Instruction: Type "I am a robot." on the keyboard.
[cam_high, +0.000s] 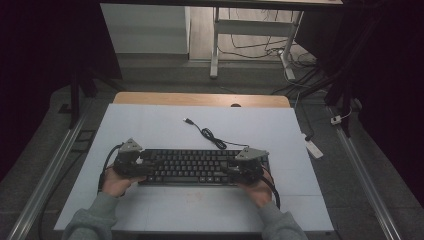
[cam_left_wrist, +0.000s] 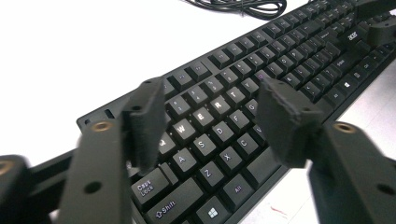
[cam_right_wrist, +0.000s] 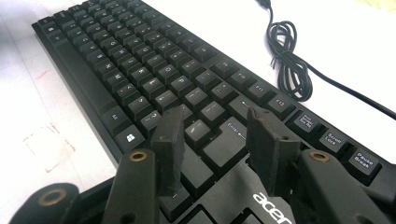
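Keyboard (cam_high: 192, 166) lies flat on white surface (cam_high: 150, 132), just below centre; its cable (cam_high: 207, 134) coils at 12 o'clock. Left gripper (cam_left_wrist: 212, 123) over the QWERTY end, jaws apart, empty. Right gripper (cam_right_wrist: 212, 140) over the Enter end, jaws apart, empty. Judged step: positioning at both ends. Next: lower, close on the edges.

Keyboard (cam_high: 192, 167): in the high view both ends lie under the claws, left claw (cam_high: 131, 161) and right claw (cam_high: 248, 164); key legends too small to read there.

Left gripper view: keyboard near end cut off by the bottom edge, far end by the top right; far keys blurred. Cable (cam_left_wrist: 238, 6) clipped by the top edge.

Right gripper view: keyboard right end runs out of frame; claw fingers (cam_right_wrist: 170, 144) hide several keys. Plug (cam_right_wrist: 264, 3) cut off at the top edge.

Whether either claw presses the keyboard: cannot tell.

Worktop (cam_high: 150, 125) near edge partly hidden by sleeves.
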